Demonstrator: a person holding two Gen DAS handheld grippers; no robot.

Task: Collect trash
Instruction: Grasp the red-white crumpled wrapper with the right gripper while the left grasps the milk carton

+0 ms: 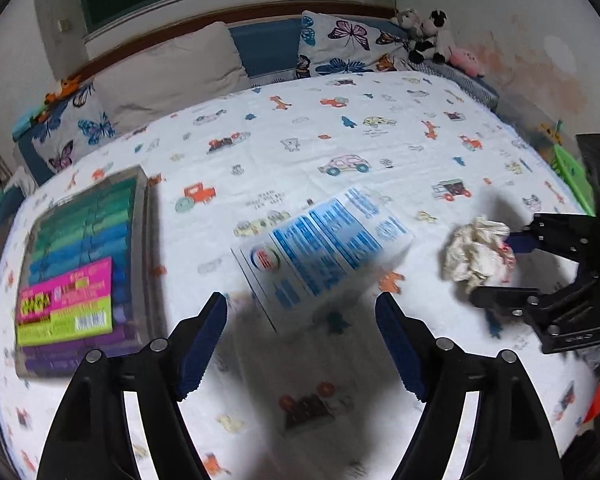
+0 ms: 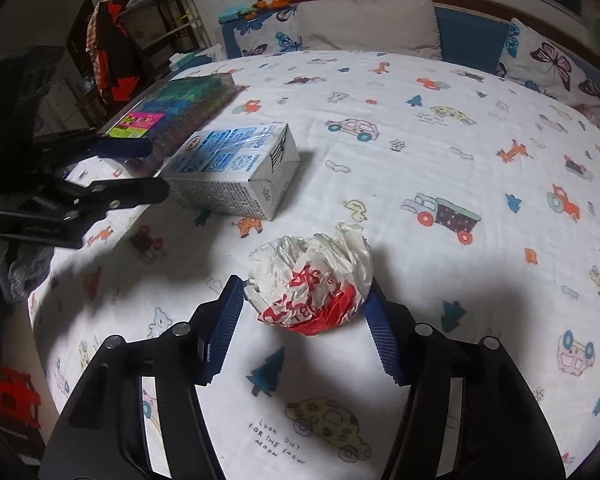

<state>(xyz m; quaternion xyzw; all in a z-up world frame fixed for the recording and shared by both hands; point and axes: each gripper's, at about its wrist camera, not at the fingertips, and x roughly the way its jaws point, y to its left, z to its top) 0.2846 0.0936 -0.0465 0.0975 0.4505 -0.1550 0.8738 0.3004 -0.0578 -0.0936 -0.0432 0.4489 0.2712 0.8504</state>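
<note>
A blue and white drink carton (image 1: 324, 252) lies on its side on the bed, just ahead of my open left gripper (image 1: 300, 312); it also shows in the right wrist view (image 2: 236, 168). A crumpled white and red wrapper (image 2: 312, 280) lies on the sheet between the open fingers of my right gripper (image 2: 304, 300), which stand on both sides of it with the pads close to it or just touching. The wrapper (image 1: 478, 254) and right gripper (image 1: 496, 264) also show at the right of the left wrist view. The left gripper (image 2: 156, 168) appears beside the carton.
A clear box of coloured items (image 1: 84, 268) with a pink and green label lies at the bed's left side. Pillows (image 1: 172, 72) and plush toys (image 1: 428, 36) line the headboard. A green object (image 1: 572, 176) sits at the right edge. A shelf (image 2: 148, 20) stands beyond the bed.
</note>
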